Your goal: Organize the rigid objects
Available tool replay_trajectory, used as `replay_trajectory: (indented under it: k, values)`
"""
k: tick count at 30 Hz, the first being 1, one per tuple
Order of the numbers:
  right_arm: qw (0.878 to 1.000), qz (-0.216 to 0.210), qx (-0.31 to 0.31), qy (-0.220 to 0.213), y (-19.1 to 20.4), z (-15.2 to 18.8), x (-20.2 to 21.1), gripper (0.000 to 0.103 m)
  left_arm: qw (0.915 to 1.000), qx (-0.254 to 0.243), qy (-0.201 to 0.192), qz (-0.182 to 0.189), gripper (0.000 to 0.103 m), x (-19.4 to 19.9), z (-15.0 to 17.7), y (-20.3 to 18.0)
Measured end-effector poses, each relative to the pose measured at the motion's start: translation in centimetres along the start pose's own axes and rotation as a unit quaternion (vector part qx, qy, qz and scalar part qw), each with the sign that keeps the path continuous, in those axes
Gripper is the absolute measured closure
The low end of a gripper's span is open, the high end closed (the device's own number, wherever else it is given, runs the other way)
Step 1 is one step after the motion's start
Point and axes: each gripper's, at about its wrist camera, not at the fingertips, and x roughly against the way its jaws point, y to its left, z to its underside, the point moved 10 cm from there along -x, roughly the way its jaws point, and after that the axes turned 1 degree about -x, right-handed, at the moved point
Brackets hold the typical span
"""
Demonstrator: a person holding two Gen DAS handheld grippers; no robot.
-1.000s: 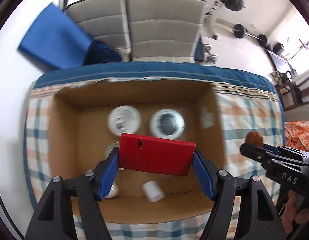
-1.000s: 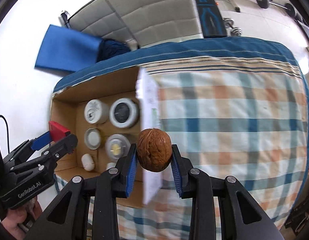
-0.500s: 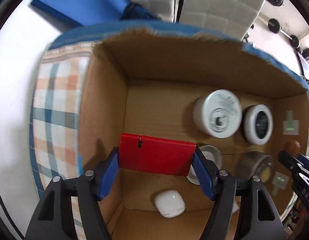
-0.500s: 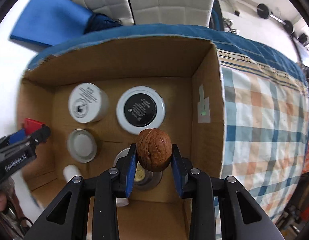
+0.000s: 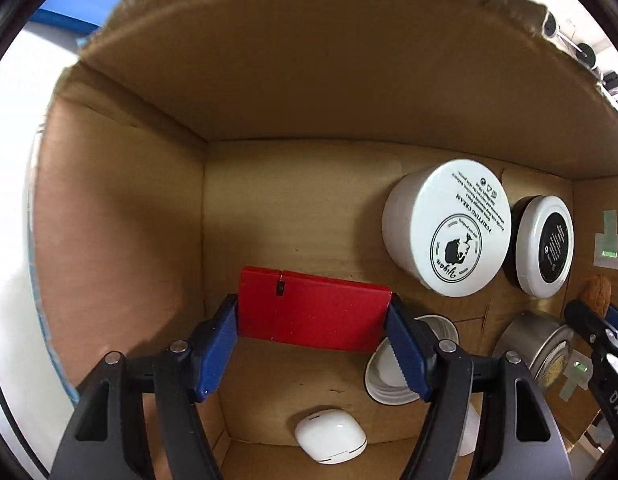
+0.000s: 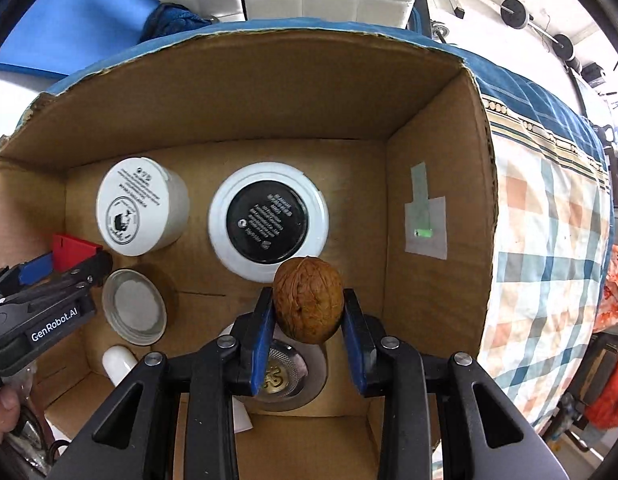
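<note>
My left gripper is shut on a flat red case and holds it low inside the cardboard box, near its left wall; both show at the left of the right wrist view, gripper and case. My right gripper is shut on a brown walnut above the box's right half, over a round metal tin. The walnut also shows at the right edge of the left wrist view.
In the box stand a white cream jar, a white jar with a black label, a small open white jar and a white earbud case. The box sits on a checked cloth.
Both grippers have gone down and forward into the box with their objects still held. The left one is now close to the box floor by the left wall.
</note>
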Motion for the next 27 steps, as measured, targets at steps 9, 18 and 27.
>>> replay_trajectory:
  k: [9, 18, 27]
  values:
    - [1.0, 0.012, -0.009, 0.023, -0.9, -0.4, -1.7, 0.068, 0.9995, 0.019, 0.017, 0.018, 0.033, -0.4, 0.5, 0.4]
    - [1.0, 0.003, -0.012, 0.028, -0.3, -0.7, -2.3, 0.057, 0.998, 0.041, -0.003, 0.048, 0.026, 2.3, 1.0, 1.4]
    - [1.0, -0.012, -0.001, 0.008, 1.7, 0.4, -0.3, 0.018, 0.997, 0.038, -0.047, 0.048, 0.012, 6.3, 3.4, 1.6]
